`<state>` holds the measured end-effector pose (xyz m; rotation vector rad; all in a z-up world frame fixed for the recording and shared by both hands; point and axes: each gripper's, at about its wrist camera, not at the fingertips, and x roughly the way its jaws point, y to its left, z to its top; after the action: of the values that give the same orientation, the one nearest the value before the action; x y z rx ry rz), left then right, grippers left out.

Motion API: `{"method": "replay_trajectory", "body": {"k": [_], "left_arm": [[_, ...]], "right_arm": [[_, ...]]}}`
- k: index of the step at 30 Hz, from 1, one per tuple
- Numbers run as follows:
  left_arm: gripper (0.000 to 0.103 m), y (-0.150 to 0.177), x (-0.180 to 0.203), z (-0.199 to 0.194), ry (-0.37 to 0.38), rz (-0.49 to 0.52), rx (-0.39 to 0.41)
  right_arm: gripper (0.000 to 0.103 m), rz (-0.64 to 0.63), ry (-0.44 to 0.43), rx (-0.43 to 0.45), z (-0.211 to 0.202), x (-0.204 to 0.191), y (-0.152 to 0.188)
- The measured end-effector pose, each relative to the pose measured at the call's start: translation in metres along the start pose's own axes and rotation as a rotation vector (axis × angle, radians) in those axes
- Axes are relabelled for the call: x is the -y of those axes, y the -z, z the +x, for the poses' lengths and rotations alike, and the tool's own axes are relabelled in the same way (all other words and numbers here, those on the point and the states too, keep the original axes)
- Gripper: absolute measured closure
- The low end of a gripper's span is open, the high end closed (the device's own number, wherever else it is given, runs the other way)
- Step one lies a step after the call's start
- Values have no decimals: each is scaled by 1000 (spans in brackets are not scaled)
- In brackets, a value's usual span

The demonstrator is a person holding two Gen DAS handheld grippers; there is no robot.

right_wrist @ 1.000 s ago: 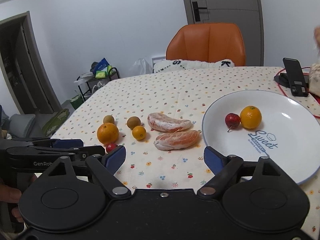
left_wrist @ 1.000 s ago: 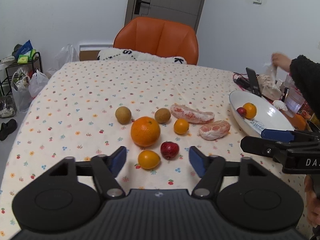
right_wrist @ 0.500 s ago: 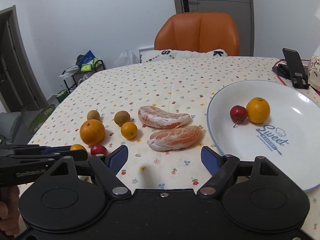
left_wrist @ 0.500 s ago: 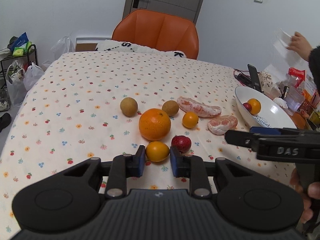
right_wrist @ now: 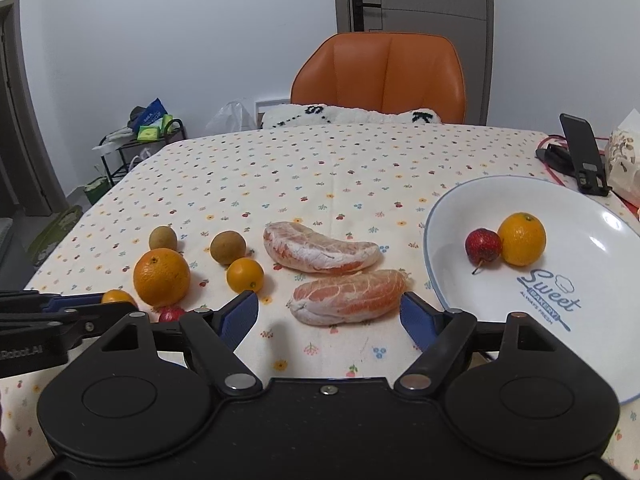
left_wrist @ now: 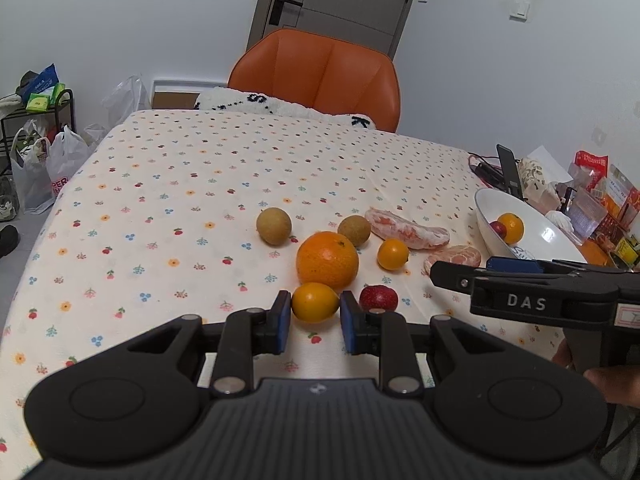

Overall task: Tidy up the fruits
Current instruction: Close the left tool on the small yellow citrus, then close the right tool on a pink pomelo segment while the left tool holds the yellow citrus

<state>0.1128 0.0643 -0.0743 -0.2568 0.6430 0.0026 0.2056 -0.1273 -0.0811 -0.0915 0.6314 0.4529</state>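
Now left tool (left_wrist: 313, 317) pinches small orange (left_wrist: 315, 302).

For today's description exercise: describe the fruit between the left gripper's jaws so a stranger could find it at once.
On the floral tablecloth, find the big orange. Just in front of it lies a small yellow-orange citrus, beside a red fruit. It alone sits between the left gripper jaws.

A matt printed cloth (right_wrist: 320, 168) covers the desk, the white plate (right_wrist: 600, 320) looks glossy like glazed ceramic, the peeled pomelo segments (right_wrist: 348, 296) show rough, dull pith, the large orange (left_wrist: 327, 260) has a pebbled sheen, and the chair (right_wrist: 384, 76) looks like smooth leather.
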Motion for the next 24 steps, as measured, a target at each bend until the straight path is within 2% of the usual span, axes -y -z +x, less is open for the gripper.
{"method": "replay_trajectory", "body": {"k": [6,11,16,24], "left_arm": [[78,0,-3,-2,2,-7,10],[78,0,-4,-4,4,-14,15],[78,0,-3,-5,10,-17,22],[78,0,4,-6,11,-9,17]], "right_arm": [[32,-30,15,6,7,-3,-4],[47,-54,43,4,9,-2,-6],[49,-62,28,-3,6,1,-4],[50,-88,-61,-22,-10,3,5]]}}
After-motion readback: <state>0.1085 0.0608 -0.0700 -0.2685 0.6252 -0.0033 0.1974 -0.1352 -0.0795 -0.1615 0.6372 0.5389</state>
